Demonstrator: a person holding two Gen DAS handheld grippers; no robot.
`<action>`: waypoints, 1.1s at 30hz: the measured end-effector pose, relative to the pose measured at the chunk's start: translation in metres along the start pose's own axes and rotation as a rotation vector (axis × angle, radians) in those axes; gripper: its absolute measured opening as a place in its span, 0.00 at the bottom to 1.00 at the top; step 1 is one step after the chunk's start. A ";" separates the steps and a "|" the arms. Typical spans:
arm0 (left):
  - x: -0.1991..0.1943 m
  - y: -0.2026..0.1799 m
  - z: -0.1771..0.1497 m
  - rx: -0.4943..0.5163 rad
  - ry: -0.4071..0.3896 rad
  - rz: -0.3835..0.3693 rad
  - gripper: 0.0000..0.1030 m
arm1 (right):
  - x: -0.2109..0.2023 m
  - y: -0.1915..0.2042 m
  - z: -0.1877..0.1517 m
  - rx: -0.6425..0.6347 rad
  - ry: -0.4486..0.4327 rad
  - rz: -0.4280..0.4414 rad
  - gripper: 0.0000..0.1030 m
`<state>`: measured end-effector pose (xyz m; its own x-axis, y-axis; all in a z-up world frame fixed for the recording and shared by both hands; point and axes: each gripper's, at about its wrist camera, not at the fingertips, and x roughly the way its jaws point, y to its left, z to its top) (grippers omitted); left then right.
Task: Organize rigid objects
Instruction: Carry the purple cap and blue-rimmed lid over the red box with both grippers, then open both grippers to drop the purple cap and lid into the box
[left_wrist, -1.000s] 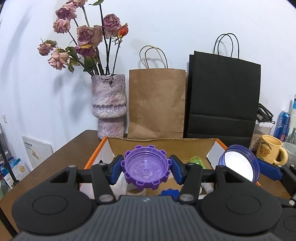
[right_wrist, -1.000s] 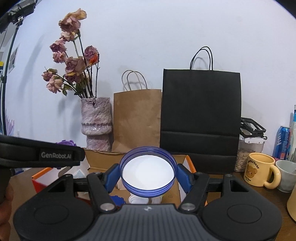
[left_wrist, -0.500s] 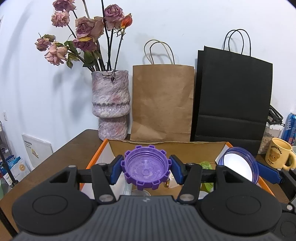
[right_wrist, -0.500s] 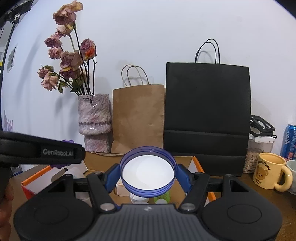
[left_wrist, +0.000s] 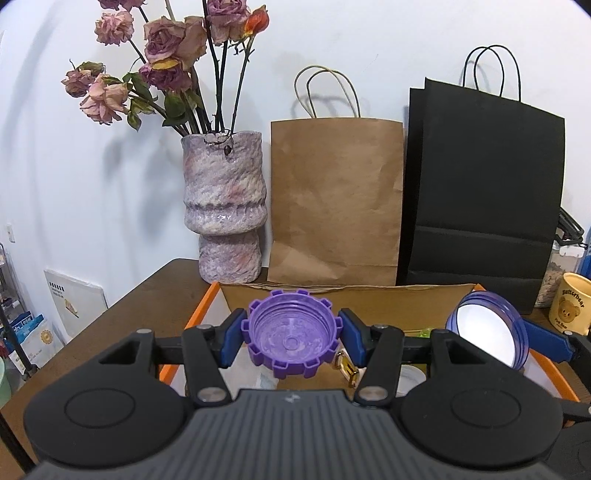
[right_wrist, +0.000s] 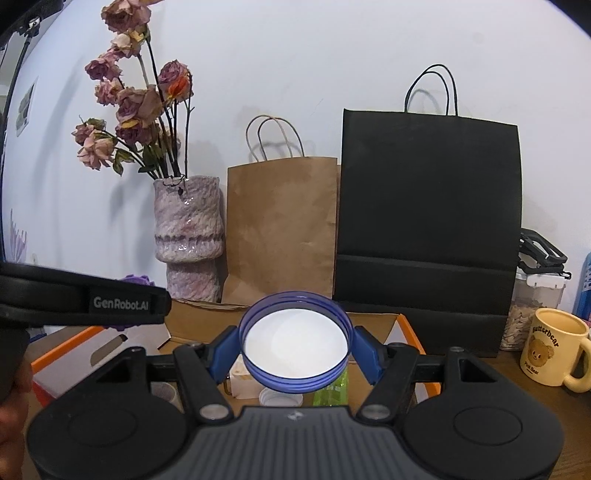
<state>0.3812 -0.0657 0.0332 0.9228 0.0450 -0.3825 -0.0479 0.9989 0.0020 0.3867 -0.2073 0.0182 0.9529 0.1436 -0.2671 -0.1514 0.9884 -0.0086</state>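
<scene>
We face a white wall (left_wrist: 369, 44) and a dark brown wooden table (left_wrist: 147, 291). Against the wall stand a matte black paper bag (left_wrist: 484, 195) with cord handles, a creased brown paper bag (left_wrist: 334, 199) beside it, and a rough, mottled pink-grey vase (left_wrist: 223, 206) holding dried roses (left_wrist: 173, 40). In front of them lies an open cardboard box (left_wrist: 343, 295) with orange edges; inside we make out a green item (right_wrist: 330, 389), a white cap (right_wrist: 280, 398) and other small pieces, partly hidden by our tools. To the right sit a clear jar of seeds (right_wrist: 535, 314) and a glossy yellow mug (right_wrist: 554, 349) printed with a bear.

Our left gripper (left_wrist: 291, 341) pinches a purple lid (left_wrist: 291, 341), notched like a gear and threaded inside, above the box's left part. Our right gripper (right_wrist: 293, 349) clamps a round blue lid (right_wrist: 293, 349) with a smooth white liner, over the box's middle; from the left camera it appears tilted, above the box's right edge.
</scene>
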 end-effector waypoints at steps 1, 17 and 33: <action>0.001 0.000 0.000 0.002 0.001 0.001 0.54 | 0.001 0.000 0.000 -0.001 0.002 0.001 0.63; 0.002 0.011 -0.001 -0.008 -0.016 0.022 1.00 | 0.002 -0.008 -0.003 0.013 0.005 -0.057 1.00; 0.004 0.013 0.000 -0.019 -0.004 0.033 1.00 | 0.000 -0.011 -0.004 0.022 0.003 -0.068 1.00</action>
<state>0.3839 -0.0529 0.0318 0.9222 0.0777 -0.3789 -0.0852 0.9964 -0.0032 0.3877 -0.2182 0.0143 0.9599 0.0765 -0.2699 -0.0809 0.9967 -0.0052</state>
